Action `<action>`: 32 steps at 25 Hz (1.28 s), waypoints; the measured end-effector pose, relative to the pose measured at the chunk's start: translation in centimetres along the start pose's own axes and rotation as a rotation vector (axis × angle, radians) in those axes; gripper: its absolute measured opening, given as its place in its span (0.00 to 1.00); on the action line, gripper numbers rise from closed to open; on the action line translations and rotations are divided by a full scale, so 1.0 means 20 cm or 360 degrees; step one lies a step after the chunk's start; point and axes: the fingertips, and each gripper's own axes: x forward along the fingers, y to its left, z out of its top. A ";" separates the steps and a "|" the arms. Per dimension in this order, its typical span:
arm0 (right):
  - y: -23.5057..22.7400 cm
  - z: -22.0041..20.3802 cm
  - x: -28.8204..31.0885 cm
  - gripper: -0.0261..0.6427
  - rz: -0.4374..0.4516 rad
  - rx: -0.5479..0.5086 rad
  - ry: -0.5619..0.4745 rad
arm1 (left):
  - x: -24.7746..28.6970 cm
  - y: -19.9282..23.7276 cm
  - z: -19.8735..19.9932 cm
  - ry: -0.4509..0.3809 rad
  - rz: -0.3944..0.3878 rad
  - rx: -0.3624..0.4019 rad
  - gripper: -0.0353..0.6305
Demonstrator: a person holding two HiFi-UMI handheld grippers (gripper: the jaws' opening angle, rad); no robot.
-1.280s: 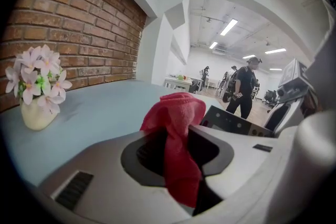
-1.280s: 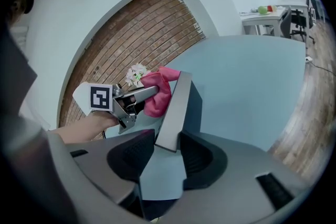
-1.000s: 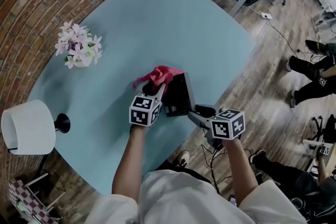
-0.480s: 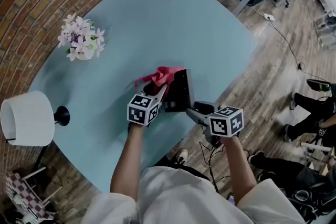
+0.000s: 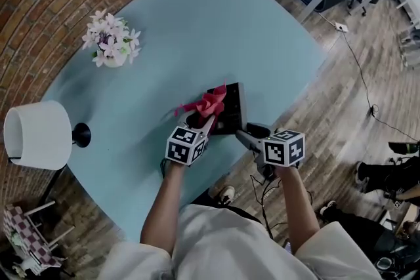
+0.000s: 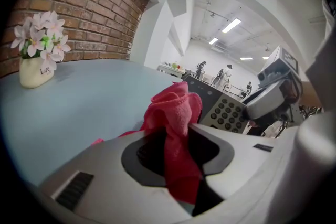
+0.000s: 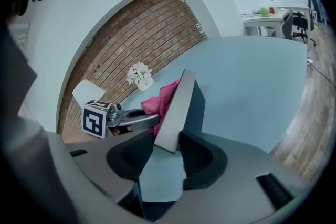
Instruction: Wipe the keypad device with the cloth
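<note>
Left tongs (image 6: pixel 176 136): pinching the red cloth (image 6: pixel 176 105), which bunches up above them.
Right tongs (image 7: pixel 164 140): closed on the near edge of the keypad device (image 7: pixel 177 107), with a pad against each face.
Device position: centre of the head view, on the blue counter (image 5: pixel 197 29). It appears tipped up rather than flat, with its long axis running away from the person.
Key relation: the device sits just right of the cloth, and the left tongs are nearer its face.
View difference: the left gripper view shows the round keys (image 6: pixel 231 113). The right gripper view shows only the device's edge and back.
Judgement: the next stroke needs a short sweep rightward across the keys.
</note>
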 end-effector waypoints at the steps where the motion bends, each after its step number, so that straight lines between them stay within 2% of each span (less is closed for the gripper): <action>1: 0.00 0.00 0.00 0.30 0.0002 0.0007 -0.0005 | -0.01 -0.01 -0.01 0.0003 -0.0003 -0.0004 0.28; 9: -0.01 0.01 0.02 0.31 -0.0057 -0.0009 -0.0051 | -0.06 -0.08 -0.08 0.0029 -0.0024 -0.0012 0.28; 25: -0.02 0.01 0.03 0.31 -0.0066 0.0014 -0.0098 | -0.14 -0.20 -0.18 0.0064 -0.0026 -0.0039 0.27; 32: -0.02 0.00 0.04 0.31 -0.0051 0.0027 -0.0112 | -0.19 -0.18 -0.16 0.0001 0.0064 -0.0081 0.27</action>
